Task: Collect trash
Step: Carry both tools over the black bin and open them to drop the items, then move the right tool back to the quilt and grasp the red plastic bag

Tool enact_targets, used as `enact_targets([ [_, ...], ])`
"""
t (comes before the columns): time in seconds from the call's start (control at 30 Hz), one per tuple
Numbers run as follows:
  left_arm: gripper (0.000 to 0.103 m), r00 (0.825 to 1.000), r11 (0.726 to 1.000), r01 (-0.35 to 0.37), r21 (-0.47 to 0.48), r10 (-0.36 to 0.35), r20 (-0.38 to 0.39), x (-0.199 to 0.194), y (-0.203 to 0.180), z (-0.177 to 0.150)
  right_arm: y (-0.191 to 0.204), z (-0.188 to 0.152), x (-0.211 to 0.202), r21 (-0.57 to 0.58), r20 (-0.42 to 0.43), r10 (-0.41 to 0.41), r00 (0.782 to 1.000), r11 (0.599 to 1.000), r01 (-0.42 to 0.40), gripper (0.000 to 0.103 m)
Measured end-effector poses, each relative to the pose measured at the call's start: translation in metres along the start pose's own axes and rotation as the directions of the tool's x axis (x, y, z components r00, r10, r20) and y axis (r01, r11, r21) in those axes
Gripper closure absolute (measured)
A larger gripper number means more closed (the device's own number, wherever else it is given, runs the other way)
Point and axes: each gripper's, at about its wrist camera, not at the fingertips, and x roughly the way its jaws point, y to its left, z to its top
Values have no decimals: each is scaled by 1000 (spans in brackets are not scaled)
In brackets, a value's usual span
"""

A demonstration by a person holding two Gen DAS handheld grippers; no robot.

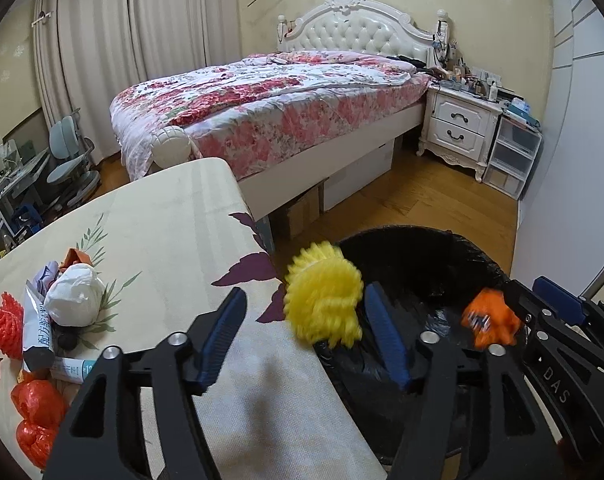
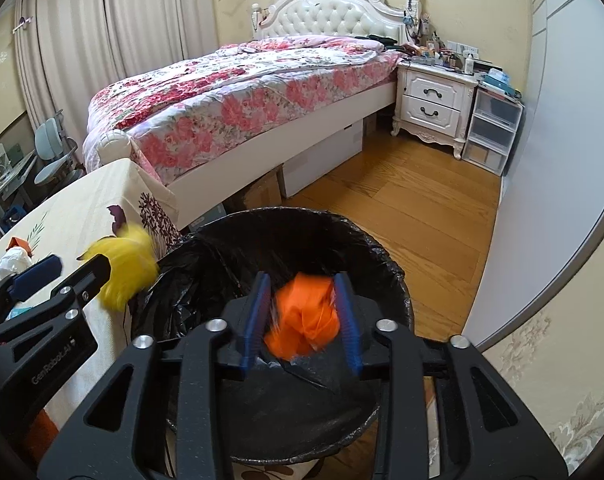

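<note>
My left gripper point(image 1: 305, 294) is open over the table's right edge. A blurred yellow foam net point(image 1: 321, 296) hangs loose between its fingers, close to the right one, beside the rim of the black-lined bin point(image 1: 421, 248). My right gripper point(image 2: 302, 280) is open above the bin point(image 2: 302, 224), and a blurred orange wrapper point(image 2: 302, 316) sits loose between its blue pads. The orange wrapper point(image 1: 489, 320) and the right gripper point(image 1: 531, 292) also show at the right of the left wrist view. The right wrist view has the left gripper point(image 2: 76, 266) and the yellow net point(image 2: 122, 268) at its left.
On the cloth-covered table point(image 1: 162, 220) lie a white crumpled bag point(image 1: 74, 300), a red foam net point(image 1: 6, 324), a printed packet point(image 1: 38, 332) and red plastic bags point(image 1: 34, 420). A bed point(image 1: 270, 100) and a nightstand point(image 1: 457, 124) stand beyond, with wooden floor point(image 2: 401, 208) between.
</note>
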Motion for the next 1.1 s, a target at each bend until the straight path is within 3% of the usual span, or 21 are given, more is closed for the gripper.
enact_targets([
  [0.2, 22, 1000, 999, -5, -33, 6, 11, -5, 9, 3, -2, 0, -7, 3, 19, -25, 1000, 1000, 25, 56],
  [0.4, 19, 998, 998, -51, -40, 52, 42, -21, 20, 2, -1, 2, -18, 8, 36, -36, 999, 999, 35, 45],
  [0.53, 19, 996, 996, -73, -57, 75, 44, -36, 34, -1, 7, 2, -27, -1, 42, -21, 999, 1000, 21, 44],
  [0.87, 19, 986, 982, -155, -108, 161, 53, -82, 87, -24, 51, -9, -55, -58, 40, 93, 995, 994, -90, 43],
  [1.1, 19, 970, 956, -232, -178, 242, 36, -109, 138, -48, 101, -20, -72, -136, 26, 197, 980, 972, -192, 43],
])
